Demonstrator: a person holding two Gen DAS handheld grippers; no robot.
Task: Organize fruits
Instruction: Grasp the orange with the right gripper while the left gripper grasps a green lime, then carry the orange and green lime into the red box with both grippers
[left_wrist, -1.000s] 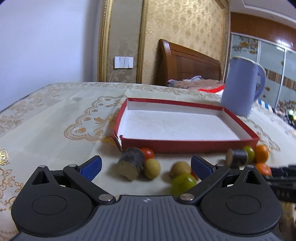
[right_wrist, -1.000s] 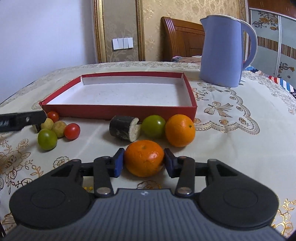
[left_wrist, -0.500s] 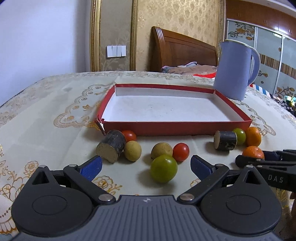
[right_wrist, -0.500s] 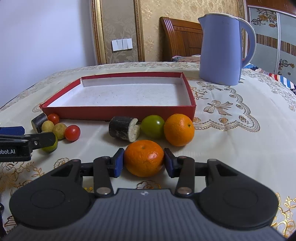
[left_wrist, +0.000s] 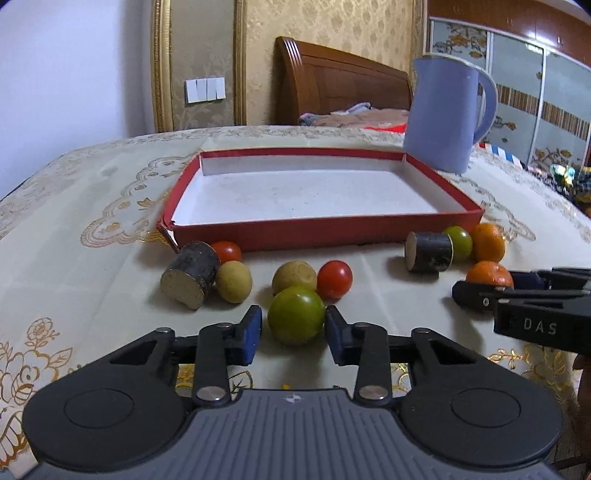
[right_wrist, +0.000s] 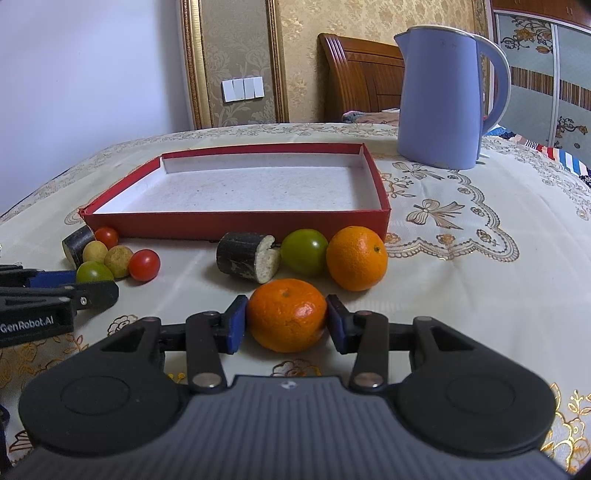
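Two-gripper fruit pick at the near edge of the red tray (left_wrist: 325, 236). The left gripper (left_wrist: 293, 326) brackets a green fruit (left_wrist: 296, 314) that sits on the cloth-covered counter (left_wrist: 92, 206); its jaws are closing, the right pad at the skin and a thin gap apparently left at the left pad. The right gripper (right_wrist: 286, 319) is closed on a mandarin (right_wrist: 287, 314), both pads pressed to its flanks, the fruit resting low at the counter just before the tray.

Handling, as judged: the green fruit is smooth, round and firm, hence prone to squirt forward or roll; contact belongs at its widest girth, pads opposed. The mandarin has a soft, loose, dimpled peel, light in weight, tolerant of moderate squeeze but liable to bruise; the present hold across its equator looks sound.

The tray is empty. Cherry tomatoes (left_wrist: 334, 278), two tan fruits (left_wrist: 233, 281), two dark cut stubs (left_wrist: 190, 274), a second green fruit (right_wrist: 304, 252) and another mandarin (right_wrist: 356, 257) lie along its front wall; a blue kettle (right_wrist: 441, 99) stands behind.
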